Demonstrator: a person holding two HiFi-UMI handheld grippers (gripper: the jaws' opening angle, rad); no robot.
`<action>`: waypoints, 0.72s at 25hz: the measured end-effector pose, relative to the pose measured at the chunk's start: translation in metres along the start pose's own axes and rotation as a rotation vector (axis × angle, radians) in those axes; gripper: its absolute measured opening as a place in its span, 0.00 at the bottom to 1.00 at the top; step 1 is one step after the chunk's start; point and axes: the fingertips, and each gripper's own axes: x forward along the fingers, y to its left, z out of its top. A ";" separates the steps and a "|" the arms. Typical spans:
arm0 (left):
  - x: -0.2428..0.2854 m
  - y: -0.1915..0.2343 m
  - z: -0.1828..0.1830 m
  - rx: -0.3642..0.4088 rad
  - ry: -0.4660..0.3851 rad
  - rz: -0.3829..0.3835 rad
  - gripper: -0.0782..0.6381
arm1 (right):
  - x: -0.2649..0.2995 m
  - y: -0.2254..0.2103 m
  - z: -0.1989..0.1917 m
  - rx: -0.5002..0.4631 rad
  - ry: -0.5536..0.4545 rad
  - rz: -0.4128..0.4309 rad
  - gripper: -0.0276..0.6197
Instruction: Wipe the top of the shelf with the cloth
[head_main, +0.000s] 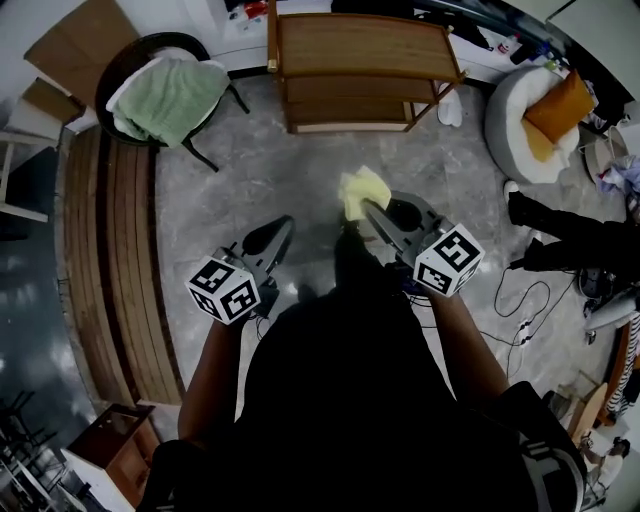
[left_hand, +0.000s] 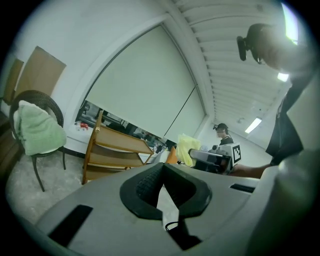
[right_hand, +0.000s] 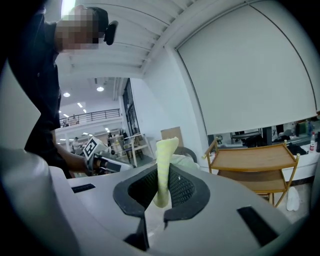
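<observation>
Pinching the yellow cloth (right_hand: 165, 150) upright btwn its jaws, R gripper (right_hand: 164, 175) hangs over the grey floor (head_main: 250, 170), well short of the wooden shelf (head_main: 365, 48). L gripper (left_hand: 162, 172) alongside, jaws together, nothing in them. Chair (head_main: 125, 62) w/ green towel (head_main: 175, 95) stands left of shelf.

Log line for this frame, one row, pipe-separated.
phase: pre-wipe | right gripper: shut on yellow cloth | left gripper: shut, empty | shelf: ahead of both grippers, cloth not on its top
</observation>
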 end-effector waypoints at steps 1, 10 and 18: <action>0.006 0.007 0.005 -0.003 0.003 0.010 0.12 | 0.006 -0.010 0.001 0.006 -0.003 0.002 0.11; 0.087 0.049 0.064 -0.003 0.034 0.045 0.12 | 0.047 -0.116 0.051 -0.021 -0.048 0.016 0.11; 0.192 0.066 0.131 0.004 0.023 0.050 0.12 | 0.041 -0.215 0.098 -0.028 -0.068 0.037 0.11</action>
